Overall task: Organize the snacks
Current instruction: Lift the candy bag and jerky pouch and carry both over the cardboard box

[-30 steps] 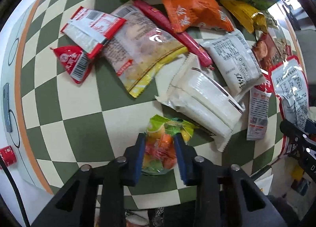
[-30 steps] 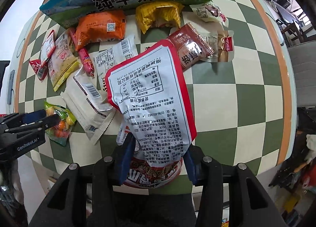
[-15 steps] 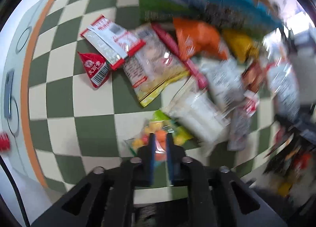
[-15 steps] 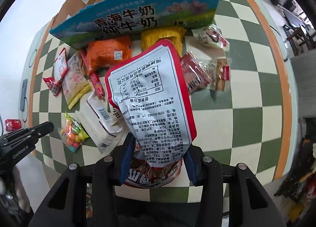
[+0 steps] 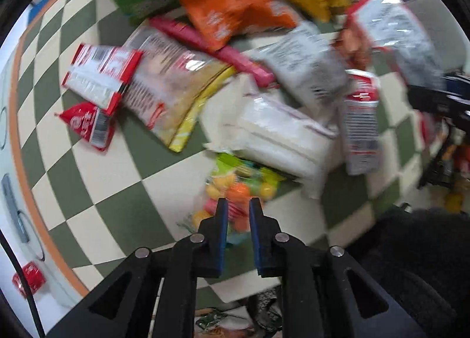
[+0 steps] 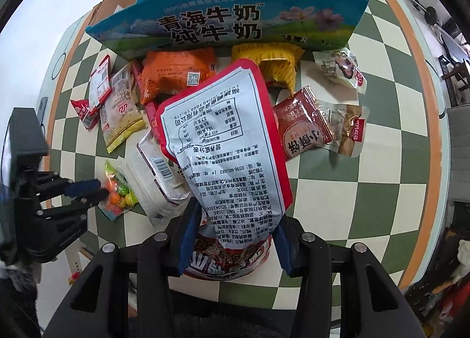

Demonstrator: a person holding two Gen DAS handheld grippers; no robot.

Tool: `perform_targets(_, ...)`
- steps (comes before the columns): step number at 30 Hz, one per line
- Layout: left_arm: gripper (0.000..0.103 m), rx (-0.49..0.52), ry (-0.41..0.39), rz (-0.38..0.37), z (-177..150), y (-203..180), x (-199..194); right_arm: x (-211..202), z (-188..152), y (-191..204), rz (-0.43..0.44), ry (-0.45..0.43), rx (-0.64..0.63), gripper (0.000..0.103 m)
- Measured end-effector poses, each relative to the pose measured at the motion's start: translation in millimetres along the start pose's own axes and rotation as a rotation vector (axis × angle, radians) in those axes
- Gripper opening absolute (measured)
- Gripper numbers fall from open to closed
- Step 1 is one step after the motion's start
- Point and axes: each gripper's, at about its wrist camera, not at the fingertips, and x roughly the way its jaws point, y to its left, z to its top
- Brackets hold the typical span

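Two grippers point down over a green-and-cream checked table (image 6: 382,138). The left gripper (image 5: 237,206) is clenched on a clear crinkly bag of coloured candies (image 5: 235,191), its blue pads pinching the bag's near end. The right wrist view shows the same grip from the side, at nine o'clock of the pile, with the candy bag (image 6: 117,191) by the table's near edge. The right gripper (image 6: 235,220) grasps a large glossy pouch (image 6: 223,138) with a red border and a silver back full of small print; the pouch stands up between the pads and hides part of the heap.

The other snacks are soft foil and plastic packets: an orange pillow bag (image 6: 176,73), a yellow bag (image 6: 273,65), a brown packet (image 6: 302,123), a white flat pack (image 6: 158,179) touching the candy bag, and small red-and-white packets (image 6: 97,91) at ten o'clock. At twelve o'clock stands an open cardboard milk box (image 6: 223,23) with a blue printed flap.

The left wrist view is blurred, so its packets (image 5: 164,88) read mostly as colour; the box's brown inside shows only in the right wrist view.
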Motion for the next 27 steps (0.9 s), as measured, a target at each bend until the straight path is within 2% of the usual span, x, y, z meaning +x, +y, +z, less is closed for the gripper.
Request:
perform_targets(1,0.021,0.010,0.001,-0.020,1.8,-3.6,-1.6,-1.0,0.3,-0.7,0.000,-0.001,0.000,0.049)
perform_targets(2,0.031,0.023,0.010,-0.040,1.5,-6.0,-2.9,-1.8,0.3,-1.1,0.003,-0.002,-0.002,0.049)
perform_targets(3,0.035,0.034,0.022,-0.040,2.7,-8.0,1.2,-2.0,0.6,-1.3,0.003,-0.003,-0.003,0.049)
perform_targets(5,0.035,0.046,0.067,0.001,6.1,-9.9,16.9,0.1,0.9,-1.6,0.002,0.000,-0.001,0.049)
perform_targets(7,0.043,0.077,0.052,0.079,5.0,-13.6,16.1,2.2,0.8,-1.6,0.003,0.004,0.004,0.049)
perform_targets(8,0.045,0.086,0.070,0.115,8.7,-14.4,20.2,2.7,0.4,-1.4,0.003,0.006,0.006,0.049)
perform_targets(9,0.055,0.097,0.098,0.143,12.7,-14.7,24.6,3.0,0.0,-1.3,0.004,0.007,0.005,0.049)
perform_targets(10,0.059,0.110,0.121,0.153,15.4,-16.8,30.1,3.1,-0.6,-1.3,0.003,0.007,0.004,0.049)
perform_targets(14,0.060,0.173,0.134,0.227,17.6,-24.2,44.4,4.1,-3.5,-1.5,-0.005,0.010,0.006,0.049)
perform_targets(16,0.057,0.141,0.119,0.223,19.2,-20.4,42.4,3.8,-4.3,-2.4,-0.011,0.006,0.010,0.049)
perform_targets(17,0.051,0.104,0.109,0.220,18.5,-21.7,45.8,3.2,-4.8,-2.8,-0.011,0.005,0.014,0.049)
perform_targets(19,0.048,0.052,0.080,0.191,18.4,-15.9,41.0,1.3,-5.1,-3.4,-0.006,0.000,0.021,0.049)
perform_targets(22,0.047,-0.079,0.033,0.113,11.8,7.4,21.5,-6.1,-4.4,-4.5,-0.004,-0.021,0.029,0.049)
perform_targets(25,0.047,-0.173,-0.071,0.048,6.3,15.0,-17.7,-19.5,-2.1,-7.8,0.020,-0.037,0.053,0.049)
perform_targets(27,0.047,-0.227,-0.151,0.018,8.5,16.8,-57.6,-34.7,2.2,-9.9,0.044,-0.055,0.064,0.049)
